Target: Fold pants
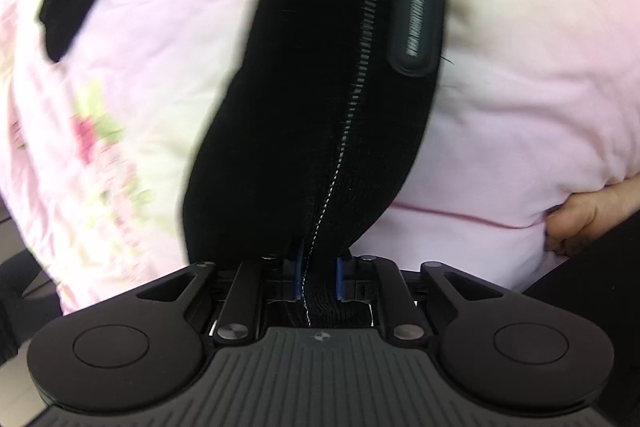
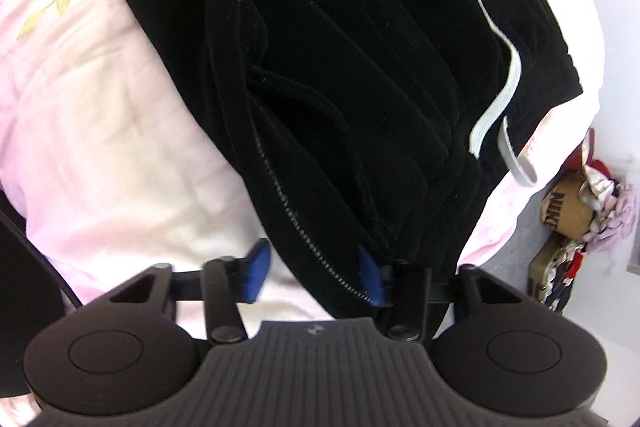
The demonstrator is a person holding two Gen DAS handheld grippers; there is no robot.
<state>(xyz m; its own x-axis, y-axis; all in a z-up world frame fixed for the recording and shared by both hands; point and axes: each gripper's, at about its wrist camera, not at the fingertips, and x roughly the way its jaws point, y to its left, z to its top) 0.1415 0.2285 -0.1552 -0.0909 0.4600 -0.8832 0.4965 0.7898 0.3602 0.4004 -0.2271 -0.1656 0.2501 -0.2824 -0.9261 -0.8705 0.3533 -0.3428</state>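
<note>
A floral pink quilt (image 1: 132,39) lay under your work, clutter (image 2: 576,211) beside it. The black pants (image 2: 340,75) lay rumpled on it. Your left gripper (image 1: 319,275) clamped their zippered edge; your right gripper (image 2: 314,277) stood apart around fabric.

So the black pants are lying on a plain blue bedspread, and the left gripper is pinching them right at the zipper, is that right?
Not quite. The bedspread is pink with a flower print, not plain blue; the left wrist view shows it. The rest holds: the left gripper is shut on the black pants right at the zipper.
</note>
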